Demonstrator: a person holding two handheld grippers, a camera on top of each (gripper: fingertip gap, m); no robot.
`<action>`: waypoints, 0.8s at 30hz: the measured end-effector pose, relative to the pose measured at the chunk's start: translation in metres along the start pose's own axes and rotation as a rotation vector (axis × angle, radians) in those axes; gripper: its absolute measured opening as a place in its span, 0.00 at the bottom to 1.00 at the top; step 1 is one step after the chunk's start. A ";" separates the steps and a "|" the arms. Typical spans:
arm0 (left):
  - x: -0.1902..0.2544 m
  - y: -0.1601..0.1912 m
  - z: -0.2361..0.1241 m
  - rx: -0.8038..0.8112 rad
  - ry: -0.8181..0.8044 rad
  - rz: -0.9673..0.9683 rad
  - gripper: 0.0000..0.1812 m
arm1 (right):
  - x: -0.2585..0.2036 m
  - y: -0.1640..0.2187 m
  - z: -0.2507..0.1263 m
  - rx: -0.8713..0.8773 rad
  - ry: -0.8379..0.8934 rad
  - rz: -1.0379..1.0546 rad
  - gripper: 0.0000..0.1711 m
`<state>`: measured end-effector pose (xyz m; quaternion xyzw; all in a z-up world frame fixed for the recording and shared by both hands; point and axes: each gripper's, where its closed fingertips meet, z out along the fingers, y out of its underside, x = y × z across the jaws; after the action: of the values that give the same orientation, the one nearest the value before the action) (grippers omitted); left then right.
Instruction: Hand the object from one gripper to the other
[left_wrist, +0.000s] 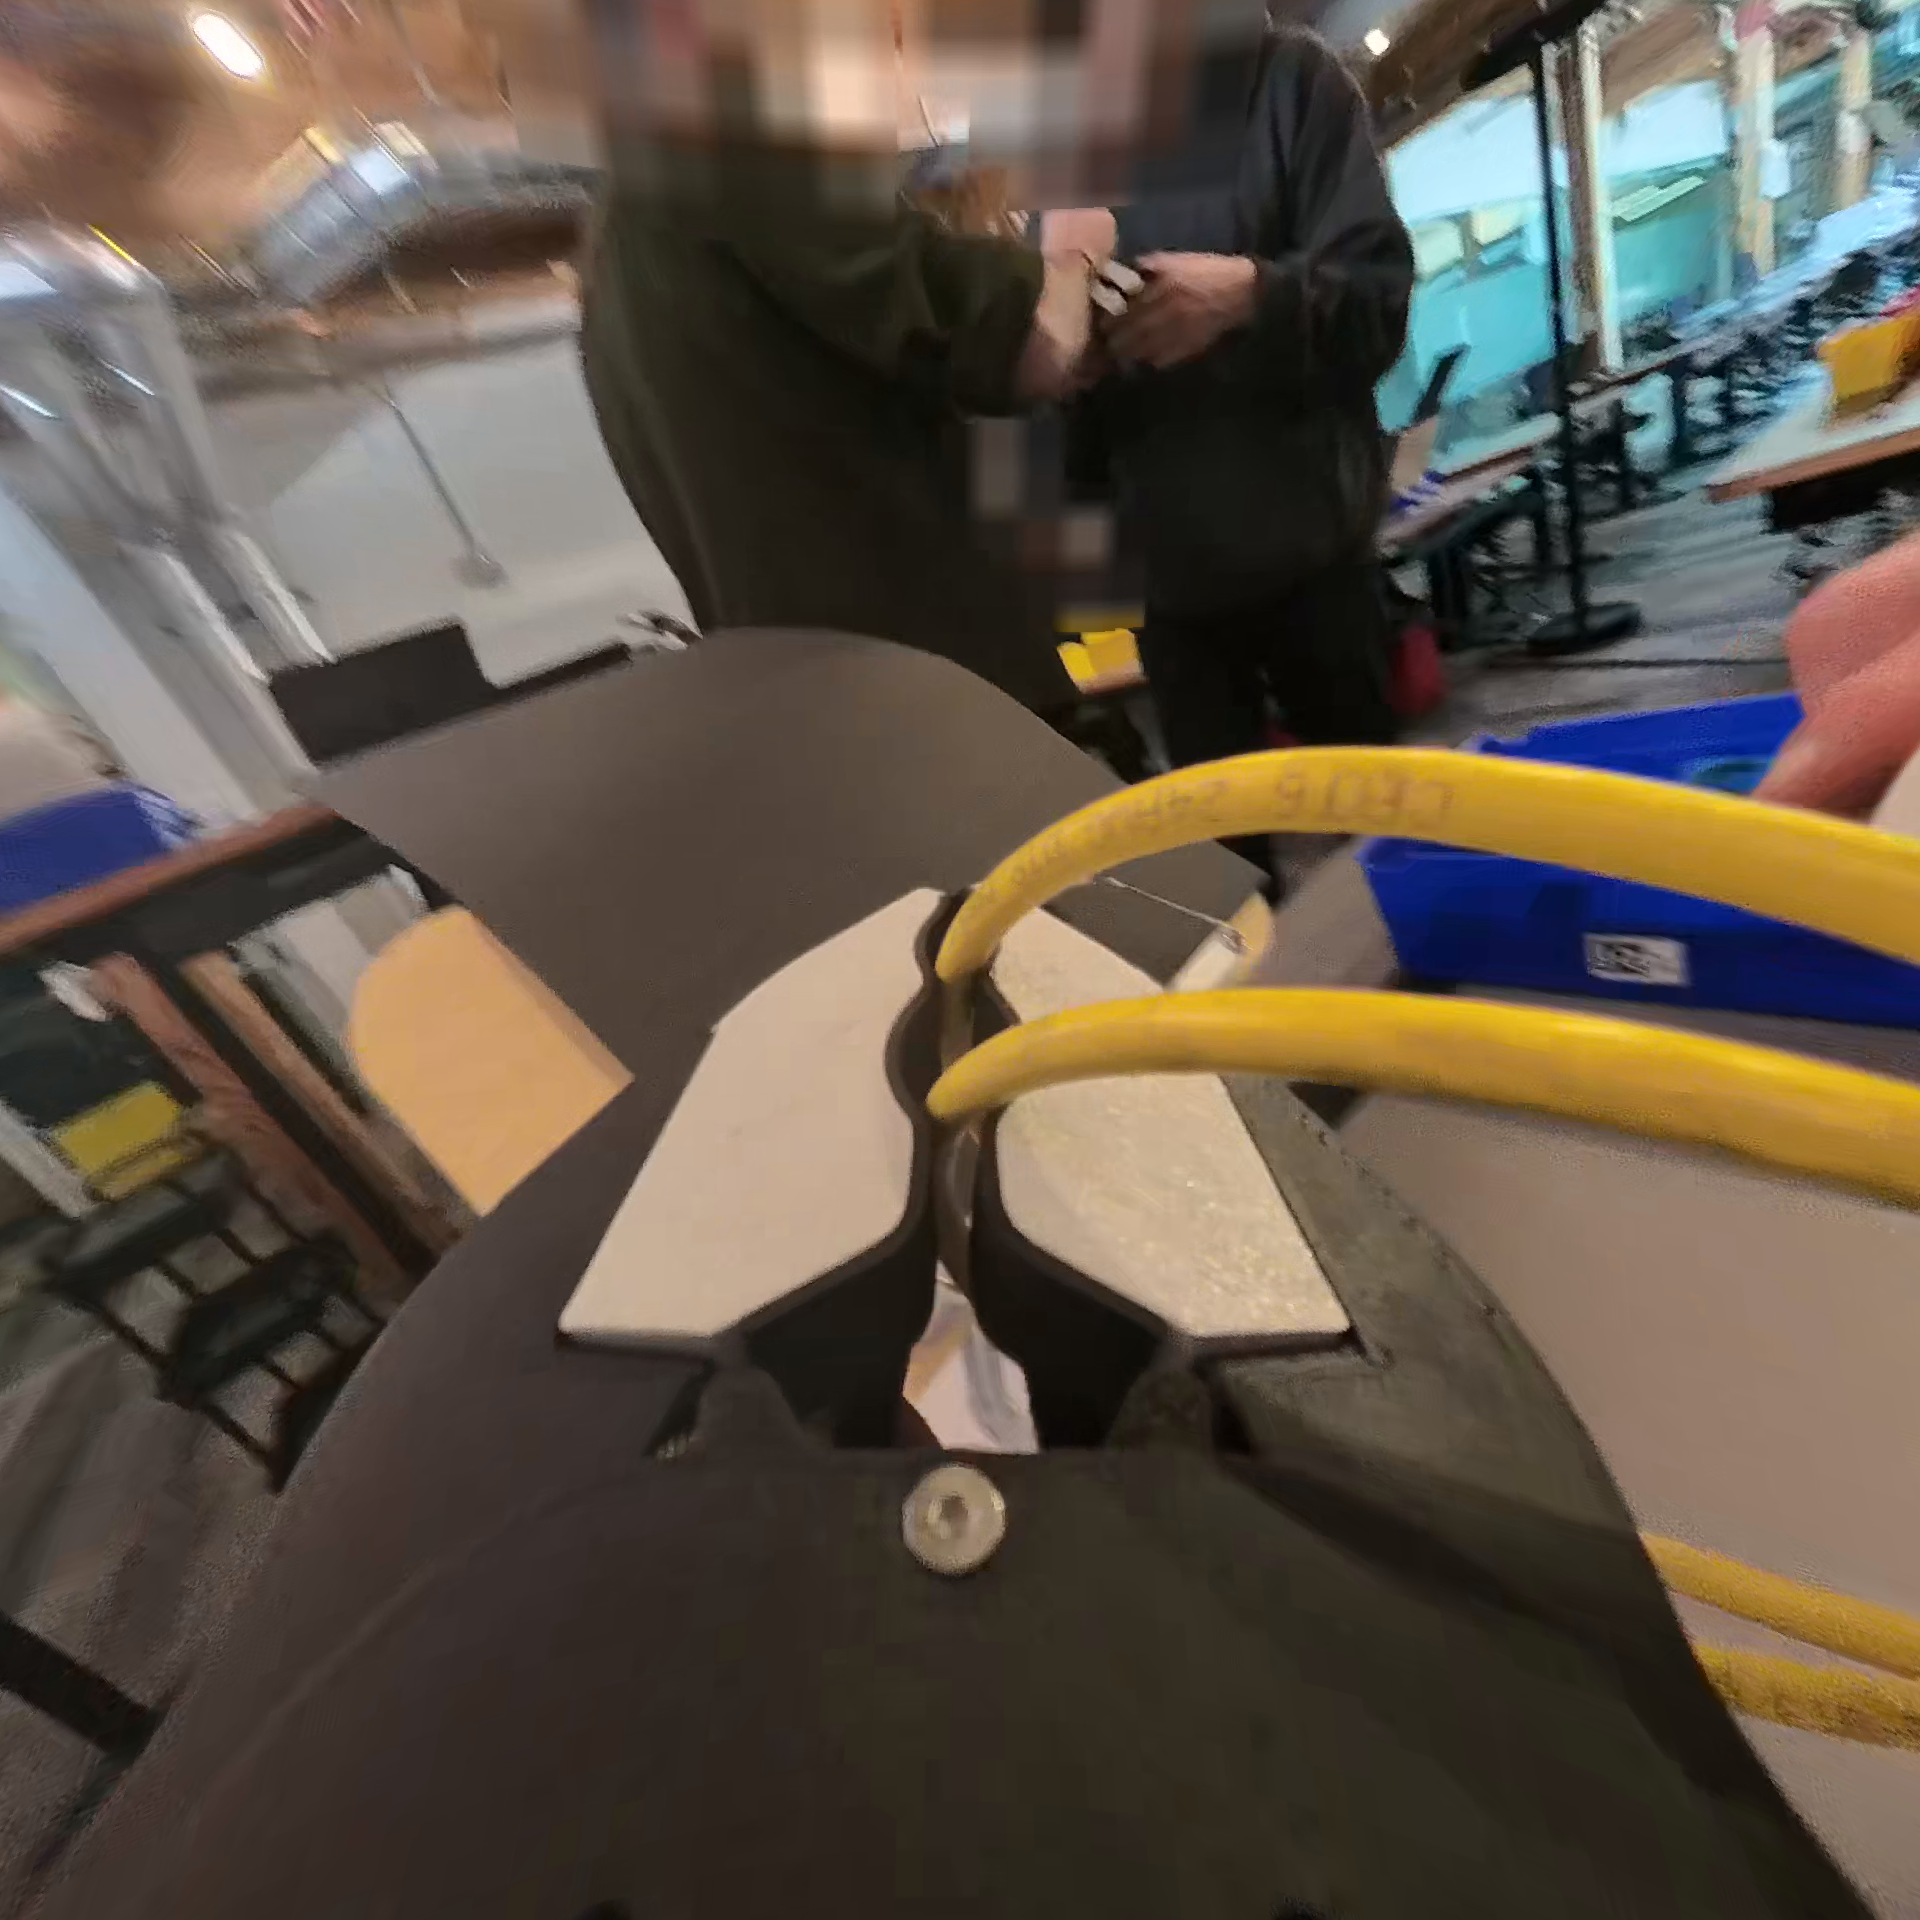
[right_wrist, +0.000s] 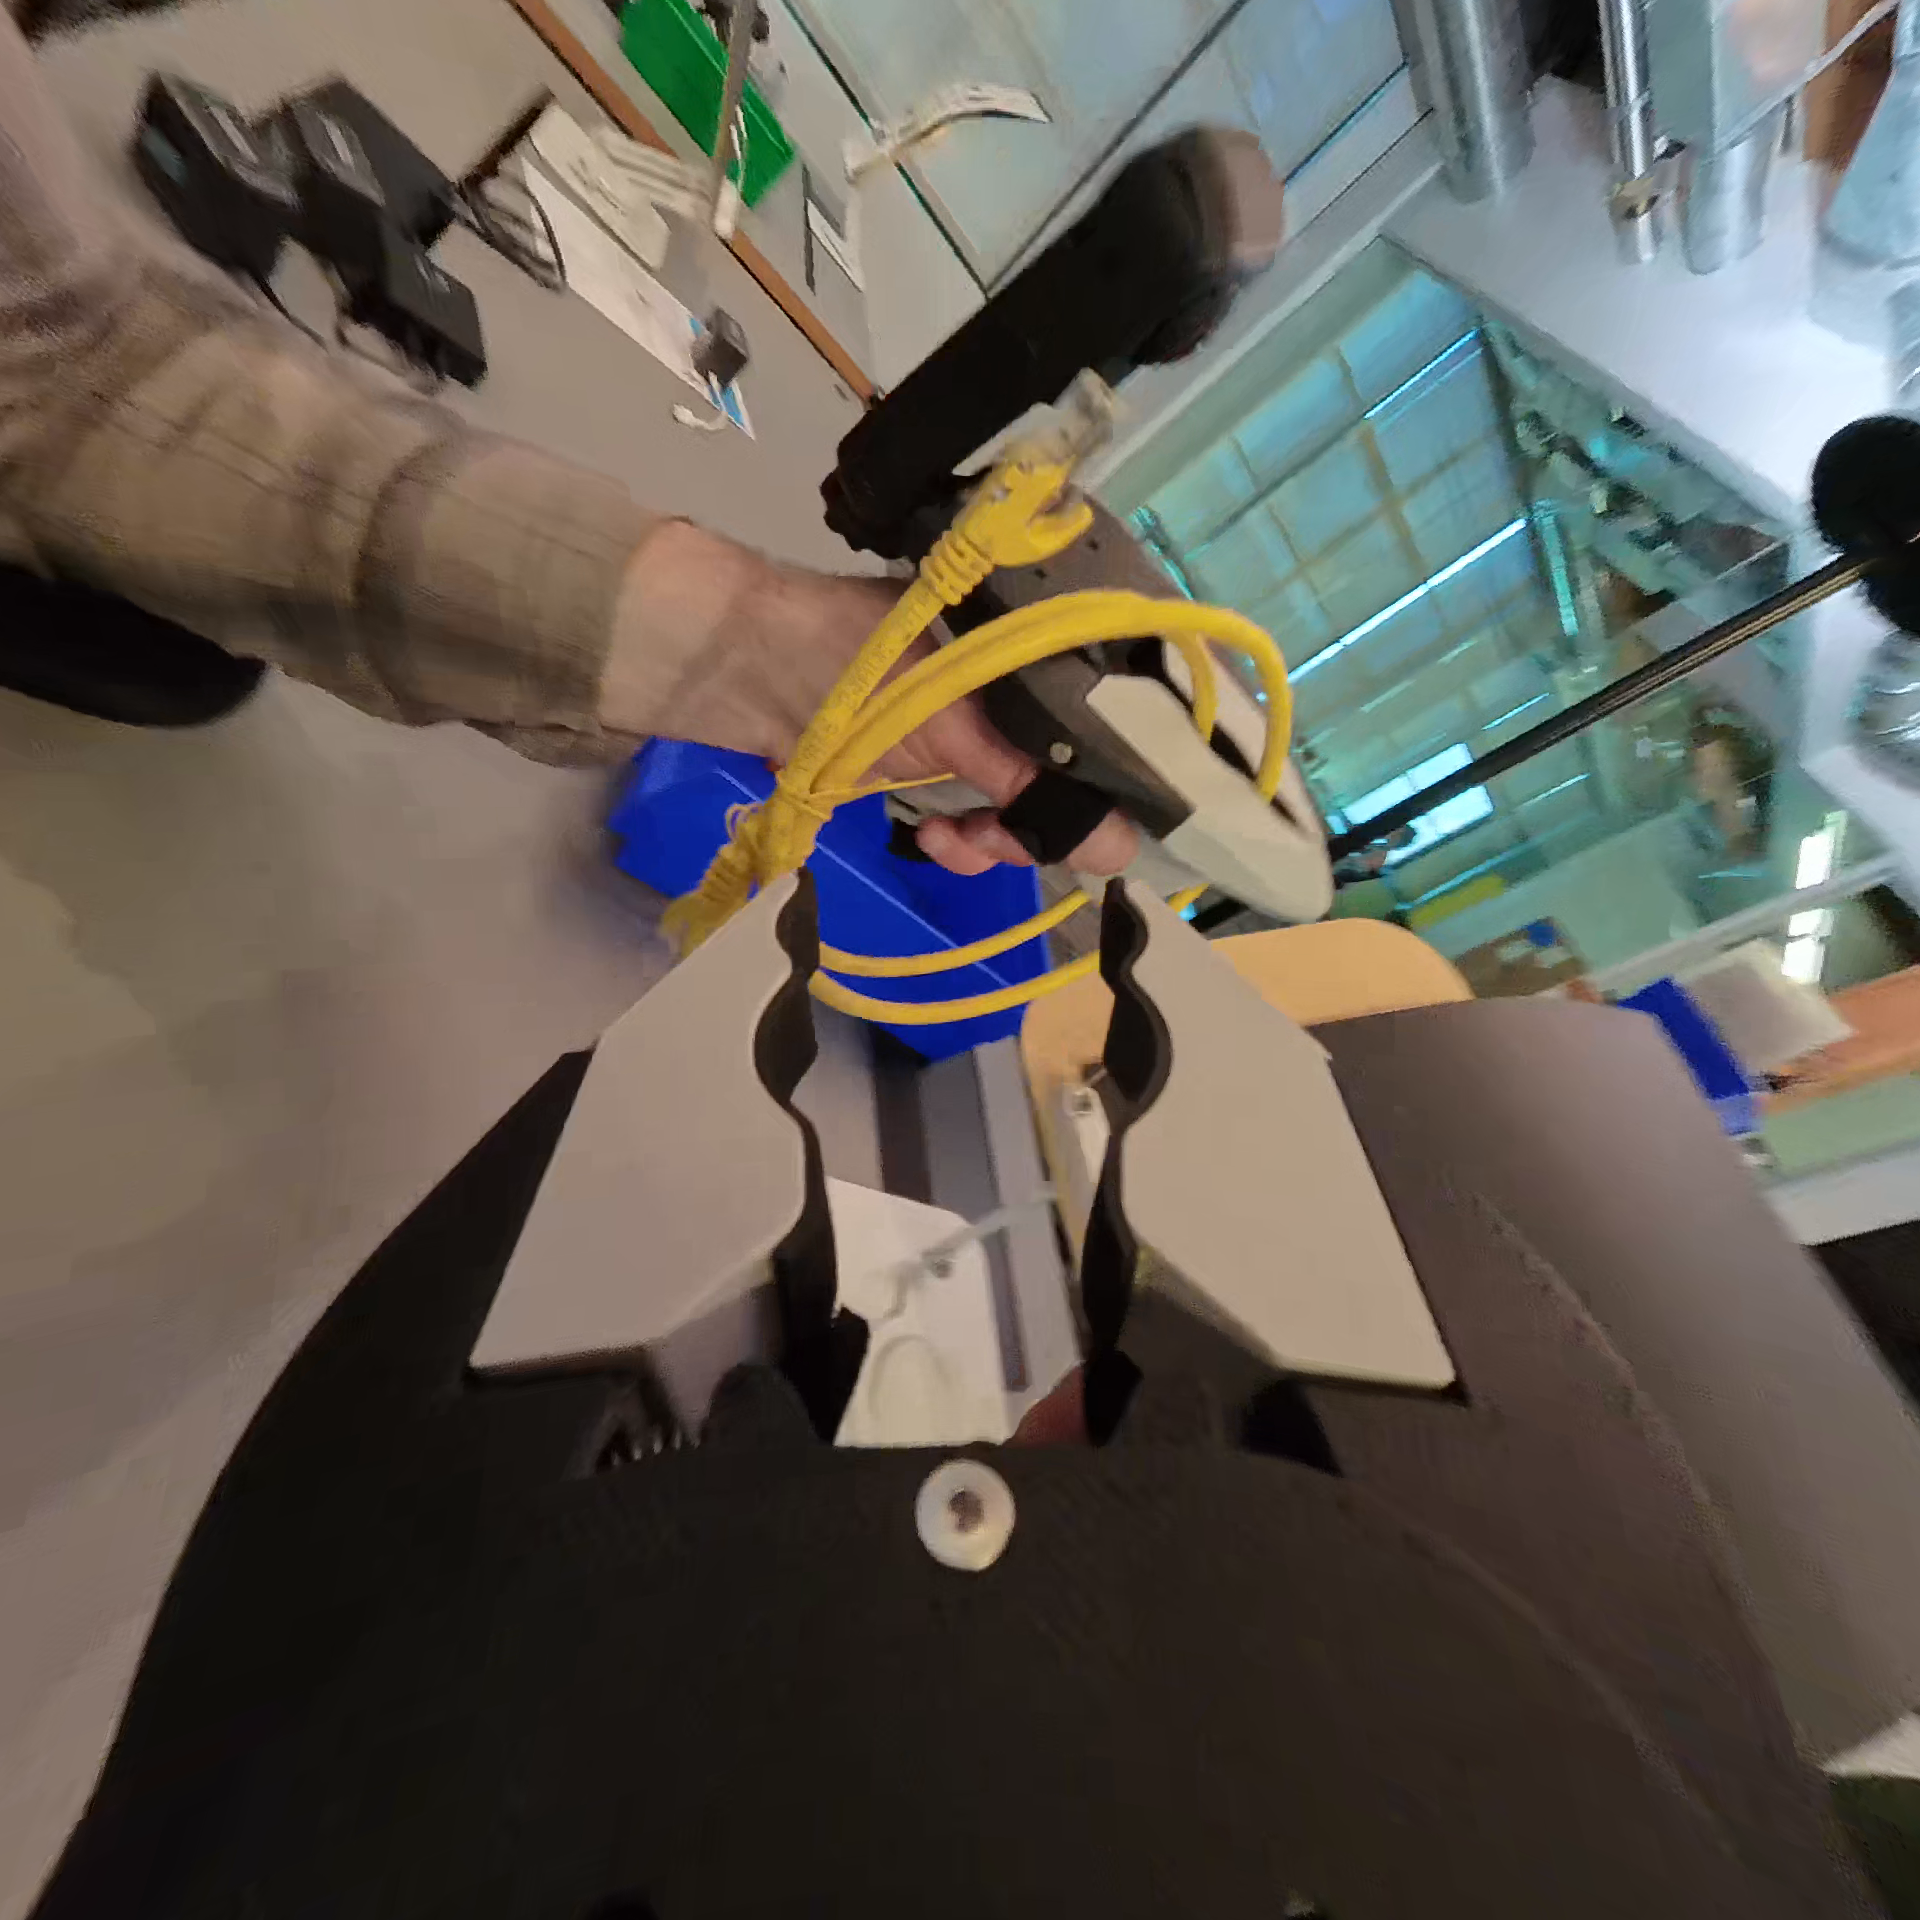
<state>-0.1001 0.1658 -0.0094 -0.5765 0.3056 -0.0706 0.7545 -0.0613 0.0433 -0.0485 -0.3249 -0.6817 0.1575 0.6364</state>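
The cable (right_wrist: 1023, 665) hangs ahead of the right gripper (right_wrist: 951, 914), two strands crossing between its spread fingertips. The left gripper (left_wrist: 961, 997) clamps strands that run off to its right, a bin (left_wrist: 1621, 914) behind them.

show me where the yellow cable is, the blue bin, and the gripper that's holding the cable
yellow cable (right_wrist: 1039, 634): right wrist view, on the upper loop strand.
blue bin (left_wrist: 1558, 925): left wrist view, on its side wall.
left gripper (left_wrist: 951, 1023): left wrist view, between its fingertips, shut on the cable.

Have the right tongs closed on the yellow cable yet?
No. The right tongs are wide open, with two strands of the yellow cable crossing the gap between them untouched.
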 end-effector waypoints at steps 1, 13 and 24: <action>0.005 0.007 0.002 -0.044 0.053 -0.044 0.00 | -0.001 -0.002 0.001 -0.020 0.014 -0.060 0.31; 0.057 0.074 0.002 -0.369 0.469 -0.267 0.00 | -0.015 -0.012 0.036 -0.221 0.148 -0.607 0.47; 0.089 0.089 -0.003 -0.463 0.589 -0.247 0.00 | -0.004 -0.013 0.052 -0.200 0.305 -0.690 0.15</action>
<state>-0.0525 0.1515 -0.1252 -0.7190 0.4452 -0.2521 0.4704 -0.1148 0.0410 -0.0504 -0.1569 -0.6604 -0.1830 0.7112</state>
